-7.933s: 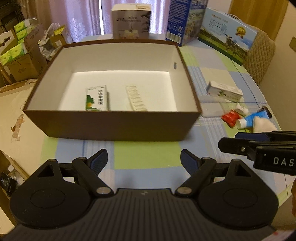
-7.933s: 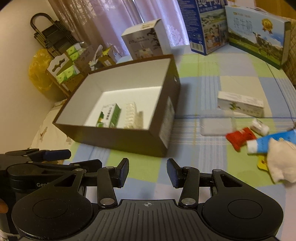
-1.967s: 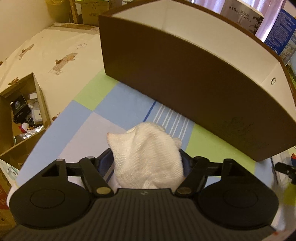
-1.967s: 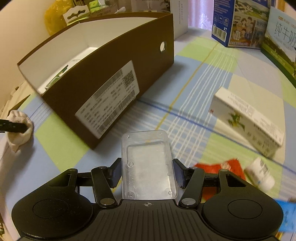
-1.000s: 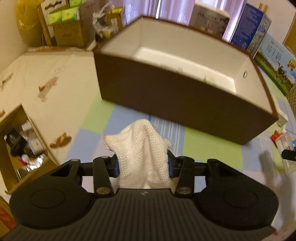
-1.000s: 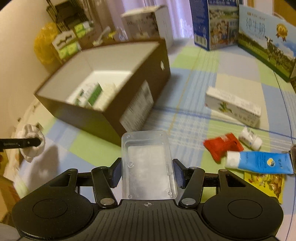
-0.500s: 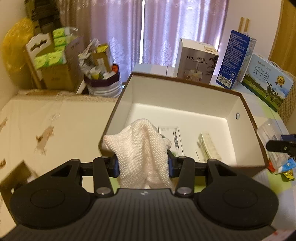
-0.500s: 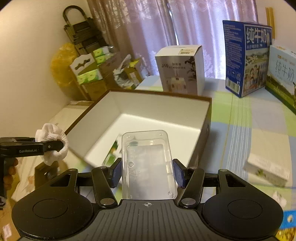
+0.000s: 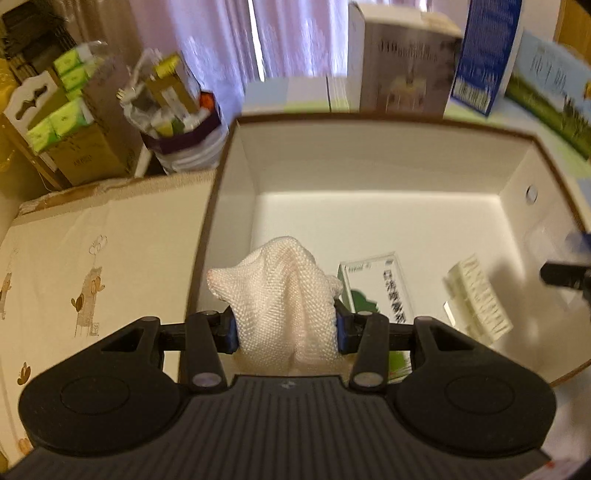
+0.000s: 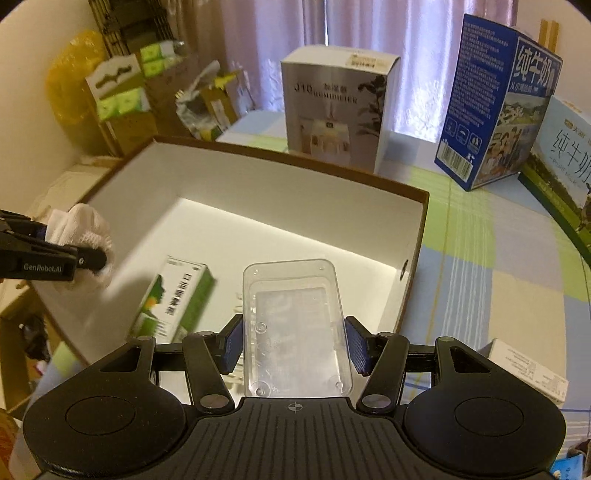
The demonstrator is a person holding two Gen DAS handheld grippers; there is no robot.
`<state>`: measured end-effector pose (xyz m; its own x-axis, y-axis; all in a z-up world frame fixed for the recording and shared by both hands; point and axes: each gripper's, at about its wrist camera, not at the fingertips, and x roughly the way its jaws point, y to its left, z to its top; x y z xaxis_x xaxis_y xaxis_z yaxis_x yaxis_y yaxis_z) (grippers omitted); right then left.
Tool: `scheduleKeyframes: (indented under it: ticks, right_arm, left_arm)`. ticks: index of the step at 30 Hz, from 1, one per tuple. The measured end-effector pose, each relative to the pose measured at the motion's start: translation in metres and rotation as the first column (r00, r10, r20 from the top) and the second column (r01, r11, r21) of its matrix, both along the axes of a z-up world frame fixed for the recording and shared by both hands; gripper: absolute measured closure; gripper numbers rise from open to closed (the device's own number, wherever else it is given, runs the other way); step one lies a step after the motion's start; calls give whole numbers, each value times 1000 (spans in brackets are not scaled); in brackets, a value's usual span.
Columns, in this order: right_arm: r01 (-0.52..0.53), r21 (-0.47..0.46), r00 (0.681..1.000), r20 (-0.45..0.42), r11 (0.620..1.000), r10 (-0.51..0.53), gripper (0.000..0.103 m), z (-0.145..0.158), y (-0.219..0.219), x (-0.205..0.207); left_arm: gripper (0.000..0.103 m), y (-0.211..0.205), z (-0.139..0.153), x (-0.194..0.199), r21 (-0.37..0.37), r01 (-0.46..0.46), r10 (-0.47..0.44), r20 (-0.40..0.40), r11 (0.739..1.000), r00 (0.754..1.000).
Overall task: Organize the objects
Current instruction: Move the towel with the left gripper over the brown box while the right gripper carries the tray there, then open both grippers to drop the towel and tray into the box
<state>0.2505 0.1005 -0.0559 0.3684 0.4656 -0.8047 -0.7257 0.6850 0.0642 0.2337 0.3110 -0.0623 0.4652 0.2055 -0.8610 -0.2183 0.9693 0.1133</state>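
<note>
Warm, yellowish indoor light fills both fisheye views, with daylight glowing through the pale curtains [image 10: 369, 33] at the back. A bright band of light falls across the floor of the open box [image 10: 295, 206], its white inner walls in softer shade (the near corners darkest). The left wrist view is smeared by motion: lettering on the cartons [image 9: 402, 66] behind the box is unreadable and the right edge streaks. The right wrist view is sharper, print legible on the blue carton [image 10: 491, 107]. Straight edges bow outward toward the frame corners, which fall to black.

Home: curtains [image 10: 369, 26], checked tablecloth [image 10: 480, 258]
</note>
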Motion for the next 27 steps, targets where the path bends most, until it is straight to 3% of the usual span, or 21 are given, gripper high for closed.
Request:
scheduleKeyframes:
  ticks: [5,18,23,27]
  right_arm:
    - [1,-29,1000,5,1000,-1,49,-6,4,6]
    - [10,-58,1000,25,998,-9,49,-13,12,11]
    - [-1,-58,999,37,998,3,48,-14,11,8]
    - [4,-27,999,44,1000,-2,41,-12,5,4]
  left_arm:
    - [54,-1,-19,4,-11,39,-40,-65,999,997]
    - [27,-3,-17,-2,-19,72,-72,-44,997,996]
    - [25,-2,-14,-10,-33,57,-58,-34,998,998]
    - [23,-3,-9,-19,-46,48,-49,-17,998,999]
